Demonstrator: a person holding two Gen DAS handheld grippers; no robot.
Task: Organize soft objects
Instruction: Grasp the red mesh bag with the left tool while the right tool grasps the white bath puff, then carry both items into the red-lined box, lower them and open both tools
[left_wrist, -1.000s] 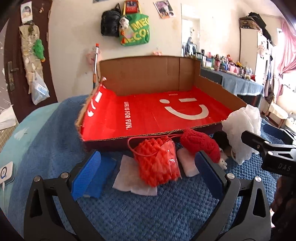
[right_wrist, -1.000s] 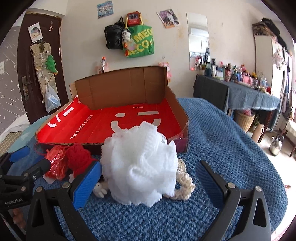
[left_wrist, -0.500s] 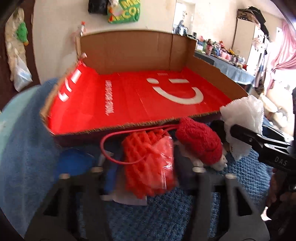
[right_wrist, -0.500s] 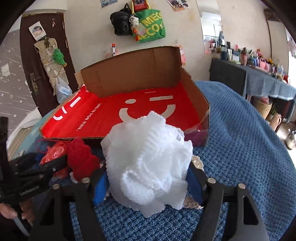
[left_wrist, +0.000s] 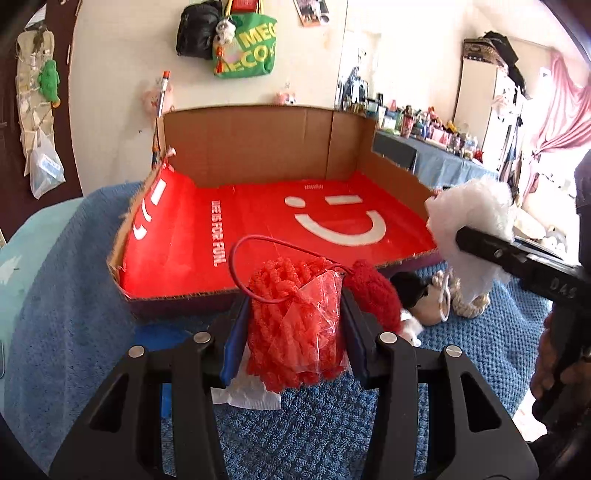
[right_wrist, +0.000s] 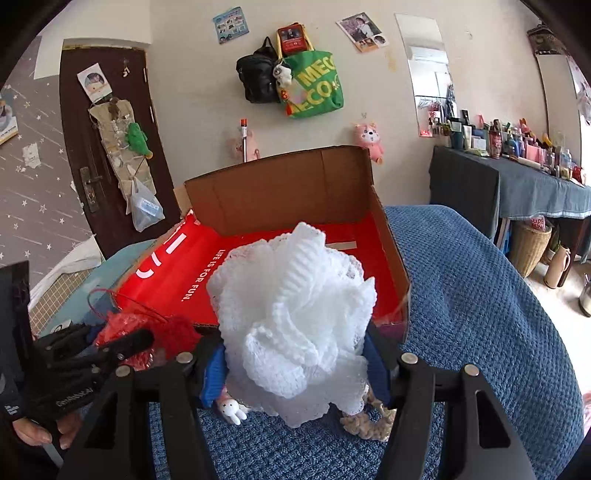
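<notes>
My left gripper (left_wrist: 293, 332) is shut on a red-orange mesh sponge (left_wrist: 295, 325) in clear wrap with a red loop, lifted just above the blue blanket. My right gripper (right_wrist: 295, 365) is shut on a white mesh pouf (right_wrist: 295, 314) and holds it up in front of the box; the pouf also shows in the left wrist view (left_wrist: 472, 221). The open cardboard box (left_wrist: 258, 144) with a red smiley lining stands behind both. A red knitted toy (left_wrist: 373, 291) lies beside the sponge.
A white cloth (left_wrist: 247, 391) lies under the left gripper. A beige rope piece (right_wrist: 369, 424) and a small white bunny figure (right_wrist: 231, 408) lie under the pouf. A cluttered dark table (right_wrist: 517, 184) stands at the right.
Both grippers closed from open: the left on the red-orange sponge, the right on the white pouf. Both objects have been lifted off the blanket toward the box.
</notes>
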